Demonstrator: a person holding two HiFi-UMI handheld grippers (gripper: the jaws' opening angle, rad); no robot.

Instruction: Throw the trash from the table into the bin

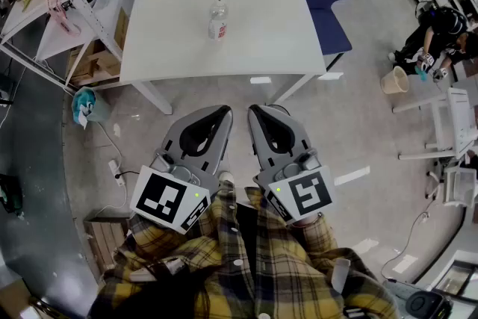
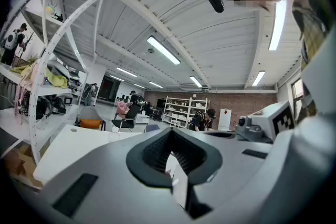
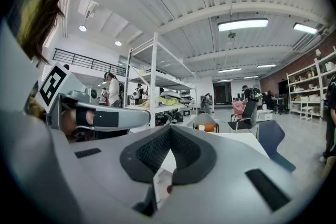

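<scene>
and here we are right at the start, nothing thrown away yet by the look of it: 1 clear plastic bottle (image 1: 217, 20) with a red-and-white label stands upright near the middle of the white desk (image 1: 172, 41), well apart from both tools. the left gripper (image 1: 222, 113) and the right gripper (image 1: 254, 112) hang level side by side in front of the person's plaid shirt (image 1: 246, 265), short of the desk's near edge, and on each the jaws are pressed together at the tips with nothing between them, only the hollow loop behind the tips showing. so 2 empty tools, 1 piece of trash untouched. as for the bin, a tan bucket-like bin (image 1: 394, 80) sits on the floor off to the right of the desk, beside another person crouching there; that looks the likely target, though i can't be sure. everything is left to do: reach over the desk, spread a pair of jaws, take the bottle, carry it across and drop it in.
</scene>
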